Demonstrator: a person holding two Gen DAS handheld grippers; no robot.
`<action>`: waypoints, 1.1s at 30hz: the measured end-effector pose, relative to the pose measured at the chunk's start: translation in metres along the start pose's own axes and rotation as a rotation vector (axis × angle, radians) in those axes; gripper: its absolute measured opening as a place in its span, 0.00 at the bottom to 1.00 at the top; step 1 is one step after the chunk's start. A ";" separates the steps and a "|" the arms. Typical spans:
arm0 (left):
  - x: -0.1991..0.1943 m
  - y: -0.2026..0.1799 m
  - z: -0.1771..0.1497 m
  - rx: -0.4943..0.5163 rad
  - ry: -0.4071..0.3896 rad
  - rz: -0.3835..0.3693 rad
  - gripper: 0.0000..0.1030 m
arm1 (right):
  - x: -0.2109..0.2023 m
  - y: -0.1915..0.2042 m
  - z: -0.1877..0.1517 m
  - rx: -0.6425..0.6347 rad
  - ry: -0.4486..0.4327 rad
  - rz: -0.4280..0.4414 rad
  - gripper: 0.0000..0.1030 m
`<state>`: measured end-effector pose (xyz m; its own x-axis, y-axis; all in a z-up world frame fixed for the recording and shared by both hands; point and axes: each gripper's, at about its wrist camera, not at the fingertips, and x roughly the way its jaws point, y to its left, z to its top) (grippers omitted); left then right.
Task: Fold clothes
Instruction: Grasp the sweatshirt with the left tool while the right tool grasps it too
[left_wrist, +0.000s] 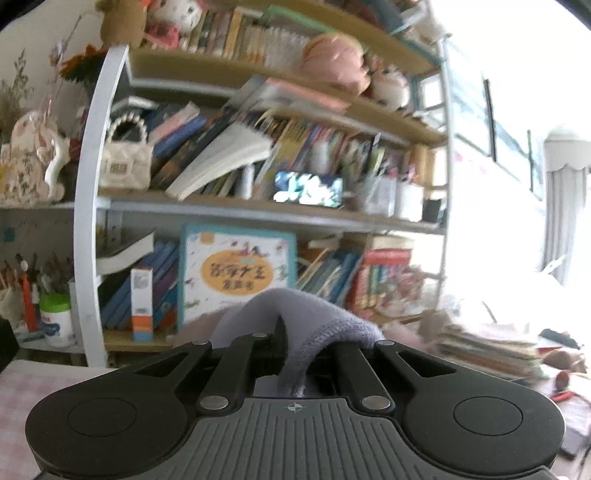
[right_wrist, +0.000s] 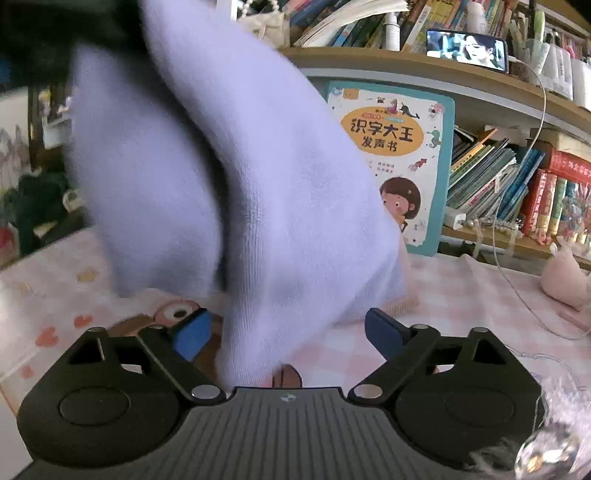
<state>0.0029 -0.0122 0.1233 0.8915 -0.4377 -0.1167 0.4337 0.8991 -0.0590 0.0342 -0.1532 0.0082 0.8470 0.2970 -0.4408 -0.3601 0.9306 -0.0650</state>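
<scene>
Pink checked tablecloth (right_wrist: 461, 295) fronts a crowded bookshelf (left_wrist: 258, 214).

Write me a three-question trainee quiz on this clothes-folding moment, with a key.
1. True or false: the left gripper is shut on the lavender garment.
2. The right gripper is: A) shut on the garment, B) open with the garment hanging between its blue pads, C) holding a book.
3. What covers the table under the garment?

Key:
1. True; the fabric is pinched between its closed fingers.
2. B.
3. A pink checked cloth with hearts and a bear print.
</scene>
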 end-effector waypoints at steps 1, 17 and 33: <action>-0.010 -0.004 0.002 0.007 -0.014 -0.005 0.03 | -0.001 0.000 -0.002 -0.007 0.003 -0.009 0.72; -0.072 -0.043 -0.024 0.092 0.022 -0.146 0.03 | -0.121 -0.090 0.048 -0.050 -0.303 -0.358 0.09; -0.075 0.028 -0.045 -0.272 0.159 -0.134 0.09 | 0.002 -0.014 0.151 -0.303 -0.280 -0.101 0.10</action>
<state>-0.0579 0.0457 0.0861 0.7883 -0.5656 -0.2422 0.4752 0.8097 -0.3443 0.0995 -0.1334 0.1434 0.9422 0.2933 -0.1618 -0.3336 0.8655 -0.3738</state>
